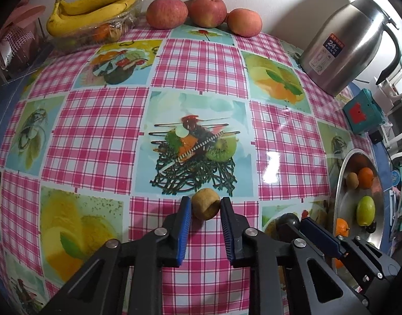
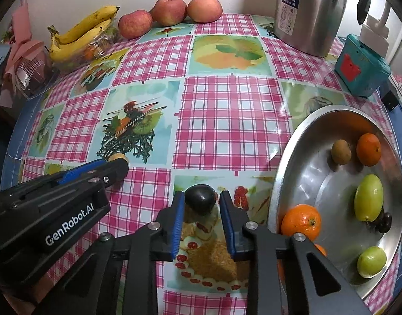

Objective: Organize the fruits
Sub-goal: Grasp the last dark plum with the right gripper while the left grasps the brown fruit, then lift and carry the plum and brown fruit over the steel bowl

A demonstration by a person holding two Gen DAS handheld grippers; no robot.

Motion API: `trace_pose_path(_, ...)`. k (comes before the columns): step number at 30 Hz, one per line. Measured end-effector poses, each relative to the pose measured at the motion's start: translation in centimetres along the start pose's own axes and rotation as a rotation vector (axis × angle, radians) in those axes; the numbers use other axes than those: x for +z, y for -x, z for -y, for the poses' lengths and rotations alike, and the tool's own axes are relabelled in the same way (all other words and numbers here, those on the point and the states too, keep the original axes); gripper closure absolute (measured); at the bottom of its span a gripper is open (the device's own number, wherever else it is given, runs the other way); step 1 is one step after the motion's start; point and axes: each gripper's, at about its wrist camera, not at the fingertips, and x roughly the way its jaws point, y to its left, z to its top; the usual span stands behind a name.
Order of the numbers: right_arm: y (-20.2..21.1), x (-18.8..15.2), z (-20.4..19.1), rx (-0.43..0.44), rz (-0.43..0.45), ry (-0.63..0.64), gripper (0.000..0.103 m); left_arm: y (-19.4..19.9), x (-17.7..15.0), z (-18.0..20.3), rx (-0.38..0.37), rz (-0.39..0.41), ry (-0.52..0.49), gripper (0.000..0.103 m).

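My left gripper point(image 1: 205, 204) is shut on a brown kiwi point(image 1: 205, 202), pinched between its blue fingertips low over the checked tablecloth. My right gripper point(image 2: 201, 201) is shut on a dark plum point(image 2: 200, 199), just left of the steel bowl point(image 2: 287, 162). The bowl holds a kiwi point(image 2: 341, 151), oranges point(image 2: 300, 222), green fruits point(image 2: 368, 201) and a dark fruit point(image 2: 385, 221). In the left wrist view the right gripper point(image 1: 297, 223) with the plum point(image 1: 287, 220) sits beside the bowl point(image 1: 341, 181). The left gripper point(image 2: 114, 165) also shows in the right wrist view.
Three apples point(image 1: 211, 10) and a clear tray of bananas point(image 1: 96, 8) stand at the table's far edge by the wall. A steel thermos jug point(image 1: 348, 44) and a teal box point(image 1: 362, 113) stand at the far right. A pink wrapped bundle point(image 2: 22, 60) sits far left.
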Motion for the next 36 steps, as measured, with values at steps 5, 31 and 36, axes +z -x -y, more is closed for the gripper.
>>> trace_pose_path(5,0.1,0.0,0.0,0.018,-0.003,-0.008,0.080,0.3,0.1,0.0,-0.009,0.002,0.005,0.079)
trace_pose_path(31,4.4,0.5,0.7,0.057,0.081,-0.021,0.080,5.1,1.0,0.9,-0.038,0.079,0.011,0.079)
trace_pose_path(36,4.7,0.5,1.4,0.059,0.078,-0.036,0.080,5.5,1.0,1.6,-0.039,0.088,0.007,0.079)
